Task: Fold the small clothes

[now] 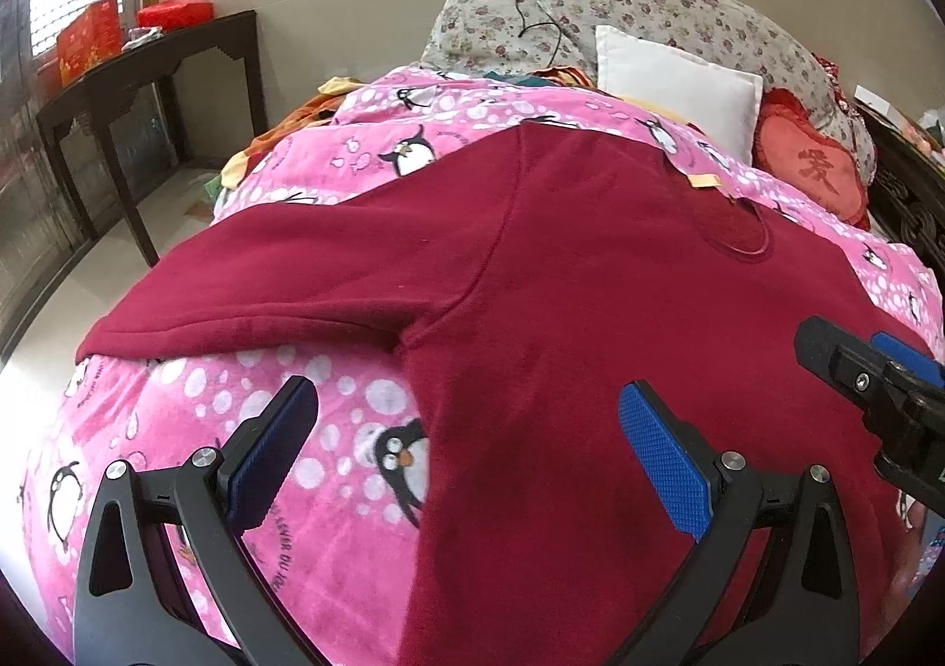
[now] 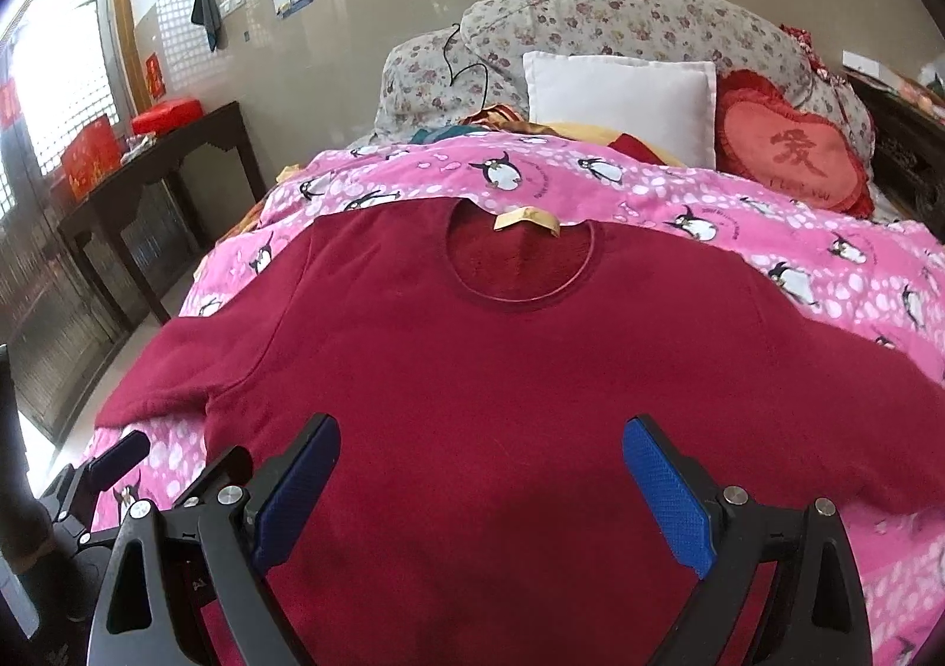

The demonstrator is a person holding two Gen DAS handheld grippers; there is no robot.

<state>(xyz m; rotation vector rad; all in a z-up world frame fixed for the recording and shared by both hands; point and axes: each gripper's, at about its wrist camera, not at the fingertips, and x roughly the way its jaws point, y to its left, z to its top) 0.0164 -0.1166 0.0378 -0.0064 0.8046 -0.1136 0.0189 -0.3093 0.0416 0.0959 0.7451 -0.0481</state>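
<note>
Here, a fleecy dark-red sweater (image 2: 502,371) lies flat on a plush penguin blanket (image 2: 738,229).

The dark red long-sleeved knit top (image 2: 502,371) looks like matt, soft fleecy cloth. Beneath it, the pink penguin-print blanket (image 1: 331,489) has a plush, fuzzy nap. The left gripper (image 1: 466,453) and right gripper (image 2: 481,495) are matt black plastic with blue textured rubbery pads (image 2: 667,495) and shiny metal screws.
</note>
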